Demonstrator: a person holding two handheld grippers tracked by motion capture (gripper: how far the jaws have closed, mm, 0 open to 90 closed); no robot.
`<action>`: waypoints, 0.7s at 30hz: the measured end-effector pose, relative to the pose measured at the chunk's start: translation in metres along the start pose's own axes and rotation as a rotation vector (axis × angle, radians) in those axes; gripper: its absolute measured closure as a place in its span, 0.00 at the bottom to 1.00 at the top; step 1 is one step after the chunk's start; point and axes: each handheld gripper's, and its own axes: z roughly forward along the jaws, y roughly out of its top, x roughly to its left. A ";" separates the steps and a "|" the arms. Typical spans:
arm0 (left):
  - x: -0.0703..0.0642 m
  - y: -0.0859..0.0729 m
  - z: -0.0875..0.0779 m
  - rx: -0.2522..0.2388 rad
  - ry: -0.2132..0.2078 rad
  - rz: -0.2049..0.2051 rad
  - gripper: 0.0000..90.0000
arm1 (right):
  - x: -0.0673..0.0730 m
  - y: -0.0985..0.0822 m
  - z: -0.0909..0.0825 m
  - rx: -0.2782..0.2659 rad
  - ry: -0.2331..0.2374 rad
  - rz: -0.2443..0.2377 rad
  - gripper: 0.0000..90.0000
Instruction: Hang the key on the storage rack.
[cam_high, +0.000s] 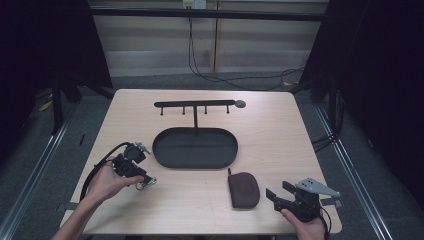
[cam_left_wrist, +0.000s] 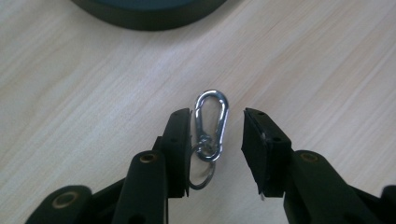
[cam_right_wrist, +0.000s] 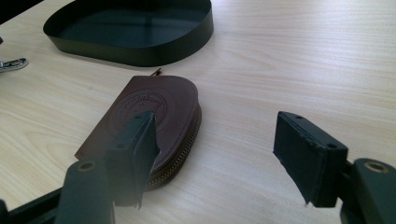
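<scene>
A silver snap hook (cam_left_wrist: 211, 119) with a small key ring (cam_left_wrist: 204, 179) lies flat on the wooden table between the jaws of my left gripper (cam_left_wrist: 217, 116). One pad (cam_left_wrist: 180, 140) is right against the hook and the other stands apart from it. In the high view the left gripper (cam_high: 145, 180) points right at the snap hook (cam_high: 148, 183), left of the tray. My right gripper (cam_high: 278, 189) is open at the front right, aimed at a brown zipped leather pouch (cam_high: 243, 189). The pouch (cam_right_wrist: 154, 105) lies just ahead of the right gripper (cam_right_wrist: 215, 135), beyond one jaw.
A dark oval tray (cam_high: 160, 155) sits mid-table with nothing in it, and behind it stands a black rack with several hooks (cam_high: 195, 104). The tray's wall (cam_right_wrist: 140, 53) lies beyond the pouch and close ahead of the left jaws (cam_left_wrist: 149, 18). Cables run across the floor behind the table.
</scene>
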 end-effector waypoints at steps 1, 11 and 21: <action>0.001 0.001 0.001 0.004 -0.002 0.005 0.71 | 0.000 0.000 0.000 0.001 0.001 -0.001 0.34; 0.006 0.007 0.015 0.060 -0.016 0.019 0.69 | 0.000 0.000 0.001 0.007 -0.001 0.000 0.34; 0.004 0.010 0.024 0.096 0.010 0.025 0.67 | 0.000 0.000 0.002 0.008 0.005 0.001 0.34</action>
